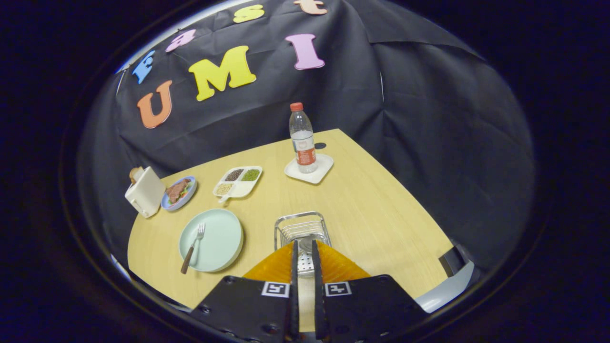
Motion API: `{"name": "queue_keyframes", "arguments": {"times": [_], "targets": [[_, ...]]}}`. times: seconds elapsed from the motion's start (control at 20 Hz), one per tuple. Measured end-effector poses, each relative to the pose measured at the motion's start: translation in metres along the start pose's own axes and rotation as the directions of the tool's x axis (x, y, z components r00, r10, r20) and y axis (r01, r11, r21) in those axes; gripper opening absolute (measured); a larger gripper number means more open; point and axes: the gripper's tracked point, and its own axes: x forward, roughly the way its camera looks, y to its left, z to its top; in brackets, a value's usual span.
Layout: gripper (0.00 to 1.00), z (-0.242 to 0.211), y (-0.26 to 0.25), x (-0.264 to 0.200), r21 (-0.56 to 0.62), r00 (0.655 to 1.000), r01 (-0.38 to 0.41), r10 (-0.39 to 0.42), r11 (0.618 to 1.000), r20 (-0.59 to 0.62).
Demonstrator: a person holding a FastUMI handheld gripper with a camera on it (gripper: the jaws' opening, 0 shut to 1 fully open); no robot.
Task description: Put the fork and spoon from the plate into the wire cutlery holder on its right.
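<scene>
Table (371,209): pale wood-grain top, smooth, matt. Booth wall (429,119): black cloth, matt, creased. Wire cutlery holder (302,227): bright metal wire, shiny. Spoon (305,245): polished metal, pinched in narrow gap between gripper (305,251) fingers, over holder. Fork (193,247): metal head, dark wood-like handle. Plate (221,240): smooth, pale green, soft sheen. Bottle (302,138), far side: clear glossy plastic, paper-like label. Tray (320,174) under bottle: smooth white. Toaster (144,192), far left: cream, smooth, plastic look.
</scene>
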Motion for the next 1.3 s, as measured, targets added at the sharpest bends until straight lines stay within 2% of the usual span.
{"name": "queue_keyframes", "arguments": {"times": [0.25, 0.3, 0.45, 0.5, 0.6, 0.8, 1.0, 1.3], "targets": [[0.37, 0.012, 0.009, -0.015, -0.016, 0.997, 0.010, -0.009, 1.000, 0.079], [0.46, 0.015, 0.013, -0.018, -0.023, 0.995, 0.016, -0.014, 1.000, 0.099], [0.65, 0.021, 0.025, -0.029, -0.045, 0.989, 0.037, -0.030, 0.998, 0.146], [0.76, 0.024, 0.030, -0.033, -0.054, 0.986, 0.046, -0.037, 0.997, 0.164], [0.84, 0.022, 0.045, -0.035, -0.074, 0.983, 0.054, -0.040, 0.996, 0.181], [0.96, 0.023, 0.084, -0.038, -0.106, 0.975, 0.013, 0.011, 0.994, 0.220], [0.96, 0.019, 0.116, -0.029, -0.114, 0.967, 0.004, 0.025, 0.993, 0.254], [0.96, 0.012, 0.169, -0.019, -0.184, 0.942, 0.036, 0.028, 0.982, 0.334]]}}
